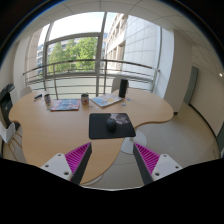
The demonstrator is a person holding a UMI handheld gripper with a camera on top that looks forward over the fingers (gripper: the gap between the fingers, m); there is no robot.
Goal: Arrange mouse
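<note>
- Gripper view: the gripper [110,160] hangs with its 2 pink-padded fingers [76,158] spread wide apart, holding nothing, short of the curved light wooden tabletop [45,125].
- A small dark computer mouse [111,127] lies on a black rectangular mouse mat [98,128] at the tabletop's near edge, ahead of the fingers and apart from them.
- Judging by this, the task has barely begun: approach, grasp and placing all remain.
</note>
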